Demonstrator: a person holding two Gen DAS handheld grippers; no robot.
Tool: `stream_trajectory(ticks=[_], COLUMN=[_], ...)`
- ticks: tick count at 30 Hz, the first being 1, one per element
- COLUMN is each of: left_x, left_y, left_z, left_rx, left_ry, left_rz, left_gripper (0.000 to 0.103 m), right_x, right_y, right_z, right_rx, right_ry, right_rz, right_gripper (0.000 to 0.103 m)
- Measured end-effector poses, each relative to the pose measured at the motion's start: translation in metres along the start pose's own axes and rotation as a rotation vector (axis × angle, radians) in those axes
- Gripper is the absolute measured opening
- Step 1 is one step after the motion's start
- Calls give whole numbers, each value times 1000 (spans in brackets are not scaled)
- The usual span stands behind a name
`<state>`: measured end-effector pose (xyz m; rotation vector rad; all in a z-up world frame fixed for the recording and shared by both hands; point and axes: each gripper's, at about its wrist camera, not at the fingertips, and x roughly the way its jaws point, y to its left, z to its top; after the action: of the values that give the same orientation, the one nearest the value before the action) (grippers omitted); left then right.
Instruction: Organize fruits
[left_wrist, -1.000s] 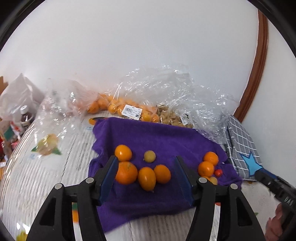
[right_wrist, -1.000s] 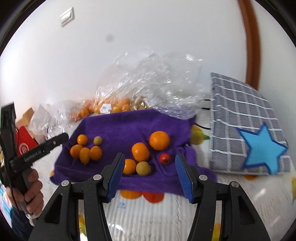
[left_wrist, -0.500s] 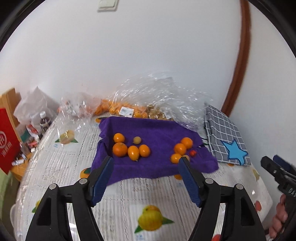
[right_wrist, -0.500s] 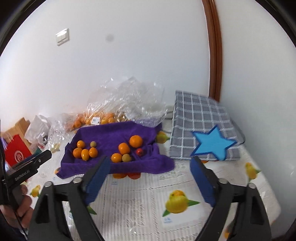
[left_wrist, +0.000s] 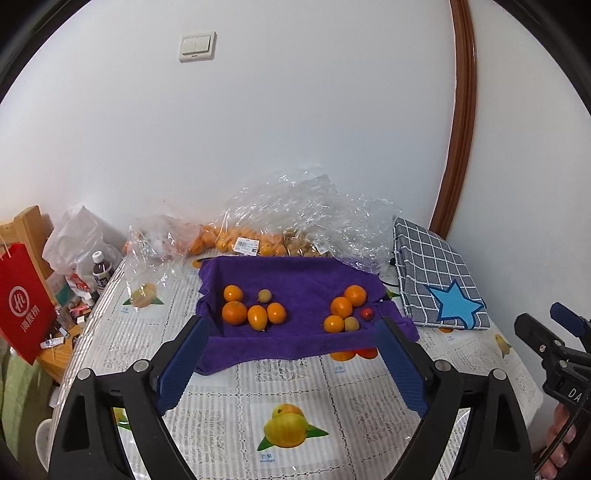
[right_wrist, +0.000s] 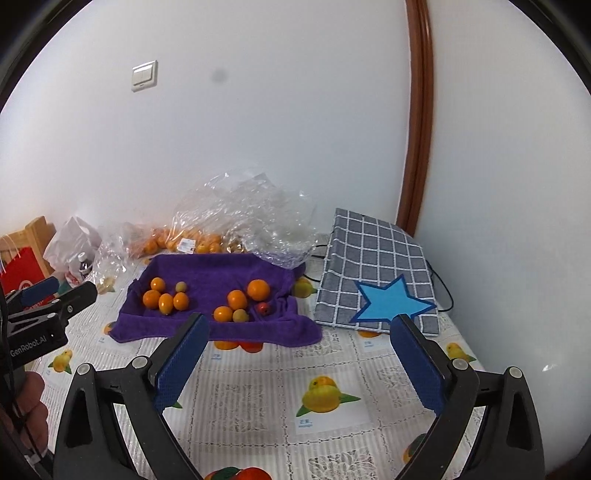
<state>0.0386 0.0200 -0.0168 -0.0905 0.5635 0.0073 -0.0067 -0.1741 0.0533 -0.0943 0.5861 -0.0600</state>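
Observation:
A purple towel (left_wrist: 295, 273) (right_wrist: 221, 273) lies on the table with two clusters of fruit on it. The left cluster (left_wrist: 255, 312) (right_wrist: 164, 299) is several oranges and a small greenish fruit (left_wrist: 265, 295). The right cluster (left_wrist: 343, 306) (right_wrist: 238, 299) is three oranges, a greenish fruit (left_wrist: 351, 324) and a small red fruit (left_wrist: 366, 314) (right_wrist: 263, 308). My left gripper (left_wrist: 291, 321) hangs back from the towel's near edge, its jaws opening with nothing between them. My right gripper (right_wrist: 300, 319) is also back from the towel, jaws opening and empty.
Clear plastic bags of oranges (left_wrist: 240, 240) lie against the wall behind the towel. A grey checked cloth with a blue star (left_wrist: 436, 273) (right_wrist: 376, 269) sits to the right. A red paper bag (left_wrist: 22, 306) and a bottle (left_wrist: 101, 269) stand off the table's left edge.
Both grippers have drawn back and up from the fruit, so the whole towel and table now show. Both sets of jaws have spread wider.

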Motion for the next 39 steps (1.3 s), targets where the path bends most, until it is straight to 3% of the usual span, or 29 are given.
stream_trajectory(ticks=[39], left_x=[-5], left_y=[5], left_z=[-2], left_rx=[-7], left_ry=[-11], left_rz=[16], left_gripper=[92], right_x=[-8], right_y=[-12], right_z=[-2], right_rx=[29], right_ry=[-24], right_rz=[-36], right_gripper=[98])
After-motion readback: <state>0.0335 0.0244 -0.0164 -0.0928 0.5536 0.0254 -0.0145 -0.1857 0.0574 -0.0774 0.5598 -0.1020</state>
